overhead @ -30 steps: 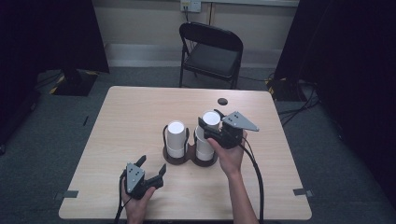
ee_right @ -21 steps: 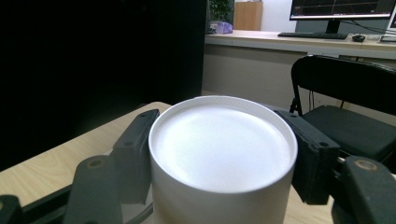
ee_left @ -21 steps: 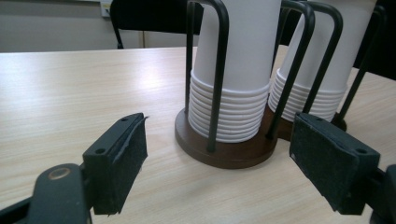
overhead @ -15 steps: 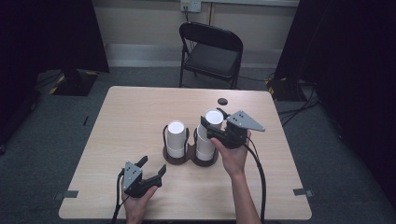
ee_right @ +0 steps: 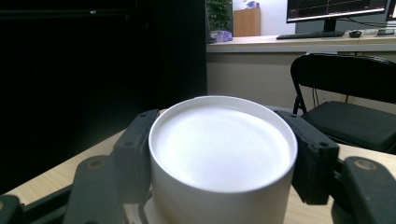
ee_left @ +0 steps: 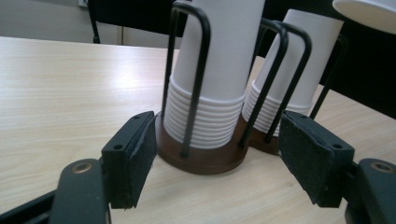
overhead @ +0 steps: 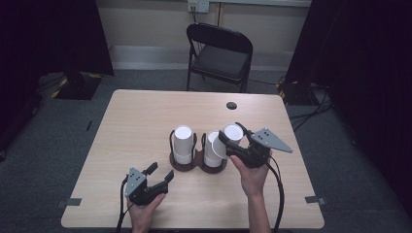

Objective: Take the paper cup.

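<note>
You have white paper cups (overhead: 183,144) stacked in black wire racks on a dark brown base (ee_left: 201,158). Your right gripper (overhead: 232,141), black like the left gripper (overhead: 154,178), carries one white cup (ee_right: 223,154). The table (overhead: 136,121) is pale wood grain; the chair (overhead: 219,52) is black.

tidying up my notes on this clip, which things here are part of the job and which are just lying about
In the job:
- white paper cup, upside down, clamped in the right gripper
- two stacks of white paper cups
- dark brown twin cup holder with black wire loops
- left gripper, open on the light wooden table

Lying about:
- black folding chair
- small black round disc
</note>
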`<state>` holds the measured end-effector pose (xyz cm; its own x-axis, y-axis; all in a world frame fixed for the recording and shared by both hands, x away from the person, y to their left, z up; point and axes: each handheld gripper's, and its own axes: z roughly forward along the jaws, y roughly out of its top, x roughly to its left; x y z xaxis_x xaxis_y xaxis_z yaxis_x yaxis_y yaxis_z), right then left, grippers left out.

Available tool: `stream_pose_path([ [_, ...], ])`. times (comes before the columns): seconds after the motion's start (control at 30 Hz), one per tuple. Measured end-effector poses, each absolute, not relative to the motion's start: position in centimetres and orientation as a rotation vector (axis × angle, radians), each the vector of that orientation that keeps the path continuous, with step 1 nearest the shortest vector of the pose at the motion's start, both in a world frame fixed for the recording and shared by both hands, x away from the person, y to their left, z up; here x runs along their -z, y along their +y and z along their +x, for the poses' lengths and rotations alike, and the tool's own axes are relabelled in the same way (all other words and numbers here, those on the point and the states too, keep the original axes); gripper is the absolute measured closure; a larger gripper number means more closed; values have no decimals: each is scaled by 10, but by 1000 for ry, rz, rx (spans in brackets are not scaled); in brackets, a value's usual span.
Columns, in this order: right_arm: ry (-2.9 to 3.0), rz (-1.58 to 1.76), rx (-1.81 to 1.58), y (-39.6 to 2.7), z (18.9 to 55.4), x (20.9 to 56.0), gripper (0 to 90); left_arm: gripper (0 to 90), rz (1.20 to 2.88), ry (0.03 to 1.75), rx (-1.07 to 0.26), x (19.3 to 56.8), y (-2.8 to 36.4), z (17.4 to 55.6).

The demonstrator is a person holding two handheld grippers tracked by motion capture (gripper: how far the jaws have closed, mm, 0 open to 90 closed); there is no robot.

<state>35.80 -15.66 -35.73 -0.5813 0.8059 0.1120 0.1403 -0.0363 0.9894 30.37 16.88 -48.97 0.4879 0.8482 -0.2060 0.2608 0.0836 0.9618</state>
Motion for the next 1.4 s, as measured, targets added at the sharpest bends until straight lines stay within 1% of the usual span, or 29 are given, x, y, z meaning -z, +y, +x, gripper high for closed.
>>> stream_pose_path([
  [0.23,1691,1060,-1775,-168,345,365,343,287,1464,960,-540,483,158,303],
  [0.33,1676,1101,-1832,-174,342,371,344,295,1449,929,-487,481,156,303],
  [0.37,1668,1113,-1849,-175,341,373,344,312,1456,928,-495,480,155,303],
  [0.47,1668,1126,-1866,-177,338,377,345,318,1457,917,-489,479,153,304],
  [0.53,1687,1128,-1862,-176,335,379,345,315,1427,927,-480,478,150,303],
  [0.6,1692,1134,-1883,-174,333,383,346,310,1423,903,-469,476,145,302],
  [0.8,1692,1157,-1972,-170,326,389,347,337,1440,828,-442,471,130,303],
  [1.1,1697,1226,-2112,-167,324,398,347,323,1475,734,-440,468,117,308],
  [1.17,1700,1248,-2126,-166,324,402,347,361,1496,715,-458,468,116,307],
  [1.23,1695,1276,-2143,-165,324,405,347,376,1494,705,-449,469,115,307],
  [1.4,1709,1303,-2207,-161,322,411,347,499,1491,663,-449,471,113,305],
])
